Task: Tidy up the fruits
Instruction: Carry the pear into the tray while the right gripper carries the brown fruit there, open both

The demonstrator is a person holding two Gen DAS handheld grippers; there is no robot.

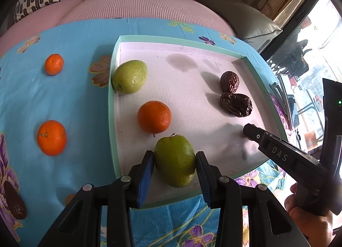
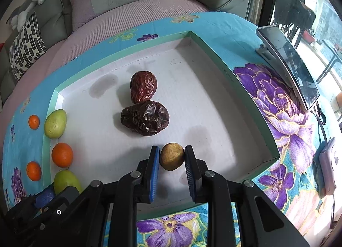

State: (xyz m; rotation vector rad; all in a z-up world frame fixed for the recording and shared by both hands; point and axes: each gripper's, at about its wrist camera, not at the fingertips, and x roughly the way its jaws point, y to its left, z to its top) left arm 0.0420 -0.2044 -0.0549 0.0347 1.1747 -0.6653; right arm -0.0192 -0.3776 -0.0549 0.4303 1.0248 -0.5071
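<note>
A shallow tray (image 1: 112, 101) with a mint-green rim and white floor lies on a blue flowered cloth. My left gripper (image 1: 174, 161) is shut on a green fruit (image 1: 175, 160), low over the tray's near edge, with a blue pad on each side of it. My right gripper (image 2: 172, 158) is shut on a small round yellow-brown fruit (image 2: 172, 156) near the tray's front right. Inside the tray (image 2: 245, 97) lie another green fruit (image 1: 130, 76), an orange (image 1: 154, 116) and two wrinkled dark red dates (image 1: 229, 81) (image 1: 236, 105).
Two mandarins (image 1: 54, 64) (image 1: 52, 137) sit on the cloth left of the tray. A dark oblong thing (image 1: 14, 200) lies at the cloth's near left. A phone on a stand (image 2: 288, 65) and a small pink device (image 2: 325, 170) stand right of the tray. A sofa with cushions lies beyond.
</note>
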